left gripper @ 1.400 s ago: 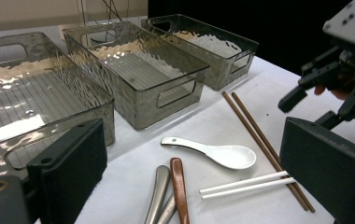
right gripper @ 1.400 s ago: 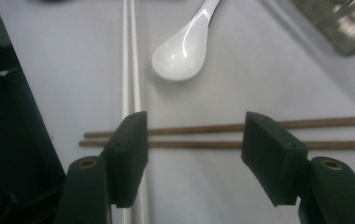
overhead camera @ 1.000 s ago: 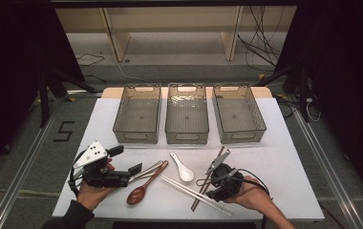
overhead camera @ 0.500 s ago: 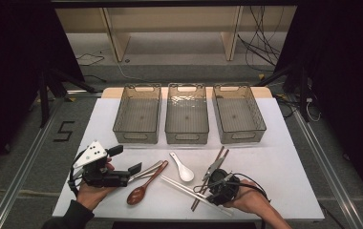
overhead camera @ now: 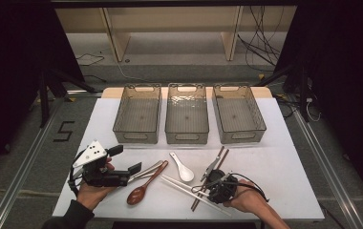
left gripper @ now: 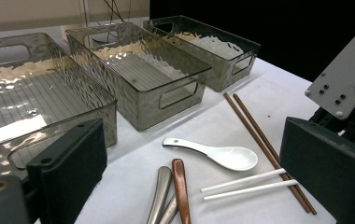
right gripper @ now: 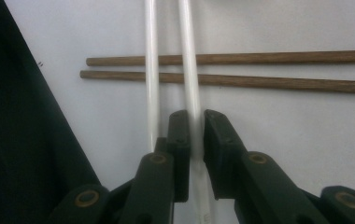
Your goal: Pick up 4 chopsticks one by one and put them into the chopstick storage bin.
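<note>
**Right gripper pinching one white chopstick, not the pair**

Right gripper (right gripper: 192, 133) points down at the white tabletop (overhead camera: 284, 167), near its front edge. Its jaws have just been closing and now nip one of the two thin white plastic chopsticks (right gripper: 188, 56); the second white stick (right gripper: 151, 70) lies just beside the left jaw, outside the pinch. Both white sticks lie across the pair of brown wooden chopsticks (right gripper: 259, 70).

Left gripper (left gripper: 194, 186) hovers at the front left with jaws spread wide, nothing between them; the white ceramic soup spoon (left gripper: 213, 154), brown wooden spoon (overhead camera: 144, 186) and metal spoon handles (left gripper: 159, 196) lie ahead of it. Three smoky clear plastic bins (overhead camera: 186, 114) stand in a row farther back, all empty.

To do it well, I'd say: firm up the pinch before lifting, lift straight up so the held stick doesn't drag the brown pair, and keep it level so it won't swing. The loose white stick likely needs a separate pick.
</note>
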